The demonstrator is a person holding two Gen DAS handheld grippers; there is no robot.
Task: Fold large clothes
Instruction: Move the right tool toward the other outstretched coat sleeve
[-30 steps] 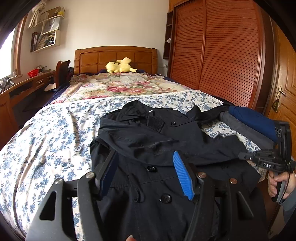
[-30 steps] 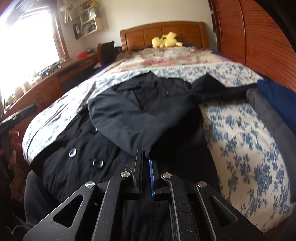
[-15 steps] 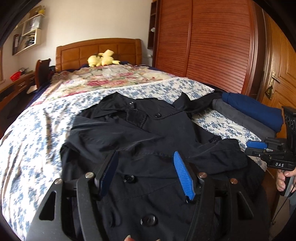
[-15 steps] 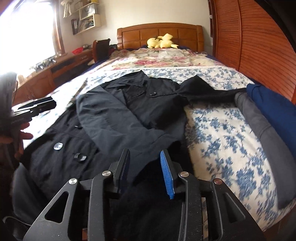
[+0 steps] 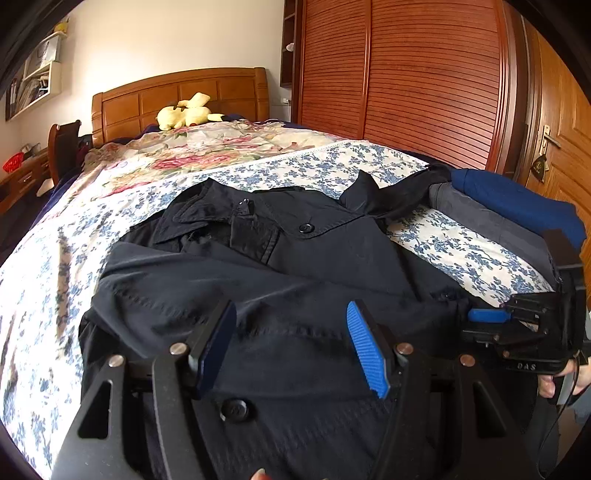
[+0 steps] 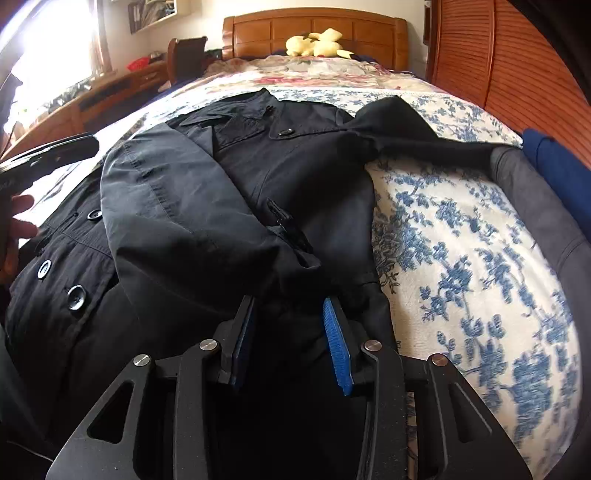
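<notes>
The black coat (image 5: pixel 295 266) lies buttoned (one sleeve folded across) ahead of both grippers: left gripper (image 5: pixel 291 343) and right gripper (image 6: pixel 290 332) fingers spread, holding nothing.

A black coat (image 6: pixel 229 206) is spread on the bed (image 6: pixel 461 258), one sleeve folded across its front and the other stretched toward grey (image 6: pixel 535 206) and blue (image 6: pixel 557 162) folded clothes at the right edge. The right gripper (image 6: pixel 290 332) is held low over the coat's near hem, jaws apart, nothing gripped between the blue pads (image 6: pixel 338 350). The left gripper (image 6: pixel 48 155) is partly seen at the left edge, its jaw state not discernible; a yellow plush (image 6: pixel 317 42) is noted at the headboard (image 6: pixel 314 27).
</notes>
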